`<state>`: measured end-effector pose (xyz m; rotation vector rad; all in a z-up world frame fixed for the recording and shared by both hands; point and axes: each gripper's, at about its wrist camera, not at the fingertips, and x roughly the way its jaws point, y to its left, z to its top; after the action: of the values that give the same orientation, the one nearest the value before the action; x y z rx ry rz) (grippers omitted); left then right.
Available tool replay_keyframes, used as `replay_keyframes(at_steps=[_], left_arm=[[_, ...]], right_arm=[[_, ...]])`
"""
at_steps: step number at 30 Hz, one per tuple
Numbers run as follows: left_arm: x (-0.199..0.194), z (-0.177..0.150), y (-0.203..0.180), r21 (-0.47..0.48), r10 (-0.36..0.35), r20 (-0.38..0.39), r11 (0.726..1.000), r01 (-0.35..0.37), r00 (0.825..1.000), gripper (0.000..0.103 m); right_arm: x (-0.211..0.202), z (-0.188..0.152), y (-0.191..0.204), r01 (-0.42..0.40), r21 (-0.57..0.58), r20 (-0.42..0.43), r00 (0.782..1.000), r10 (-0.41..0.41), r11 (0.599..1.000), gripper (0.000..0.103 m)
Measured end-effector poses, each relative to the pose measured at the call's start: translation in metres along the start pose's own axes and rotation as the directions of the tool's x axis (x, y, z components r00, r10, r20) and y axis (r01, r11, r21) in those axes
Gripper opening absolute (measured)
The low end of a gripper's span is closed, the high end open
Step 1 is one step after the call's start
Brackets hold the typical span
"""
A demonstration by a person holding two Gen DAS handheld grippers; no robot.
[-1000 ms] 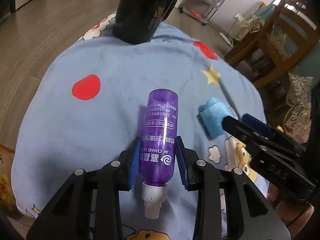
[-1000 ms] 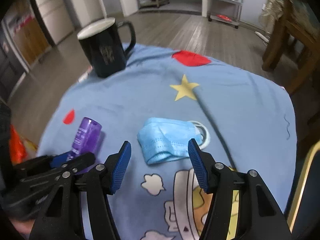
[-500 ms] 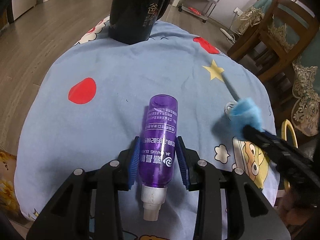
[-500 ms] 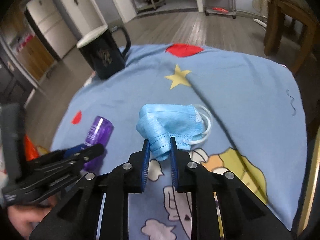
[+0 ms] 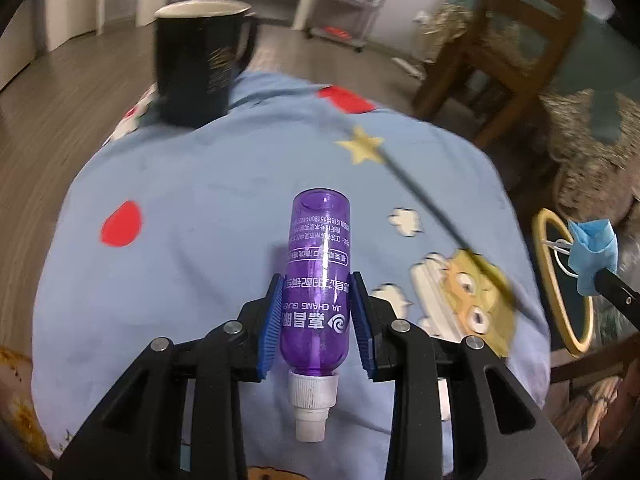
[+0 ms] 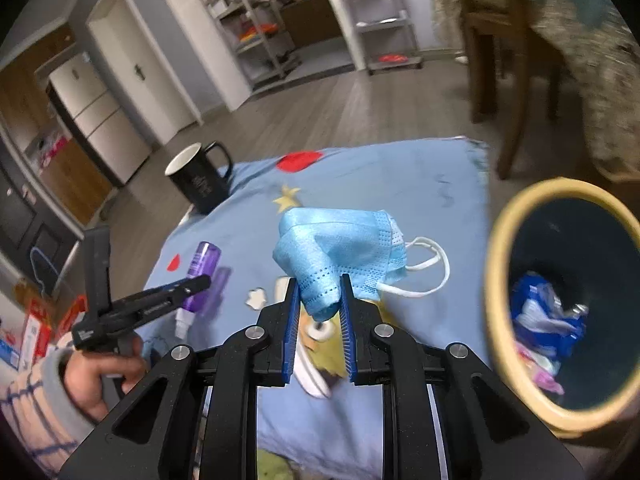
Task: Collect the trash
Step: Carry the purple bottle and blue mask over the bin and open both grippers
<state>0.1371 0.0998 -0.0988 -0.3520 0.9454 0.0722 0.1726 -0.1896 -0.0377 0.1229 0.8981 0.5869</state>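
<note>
a soft blue cartoon-print cloth (image 5: 208, 208) covers the table. the left gripper (image 5: 316, 320) clamps a glossy purple plastic bottle (image 5: 316, 280) lying between its ribbed pads. the right gripper (image 6: 318, 312) pinches a crumpled blue mask (image 6: 340, 256), held above the cloth beside the yellow-rimmed bin (image 6: 496, 280).

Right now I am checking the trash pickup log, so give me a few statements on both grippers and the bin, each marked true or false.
1. The right gripper pinches a crumpled light-blue face mask. True.
2. The left gripper is empty. False: it clamps a clear purple plastic bottle.
3. The yellow-rimmed dark bin already holds wrappers. True.
4. The black ceramic mug lies tipped over. False: it stands upright on the blue cartoon cloth.
</note>
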Motion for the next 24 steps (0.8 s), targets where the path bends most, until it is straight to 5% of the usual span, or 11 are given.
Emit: replay_keyframes(at_steps=[7, 24], left_arm=[[-0.022, -0.005, -0.032, 0.066, -0.193, 0.061, 0.980, 0.189, 0.979, 0.032], [-0.023, -0.008, -0.108, 0.157, -0.335, -0.021, 0.929, 0.334, 0.942, 0.032]], right_arm=[[-0.044, -0.015, -0.040, 0.049, 0.081, 0.071, 0.996, -0.055, 0.995, 0.020], [-0.109, -0.028, -0.117, 0.054, 0.272, 0.231, 0.965, -0.119, 0.961, 0.020]])
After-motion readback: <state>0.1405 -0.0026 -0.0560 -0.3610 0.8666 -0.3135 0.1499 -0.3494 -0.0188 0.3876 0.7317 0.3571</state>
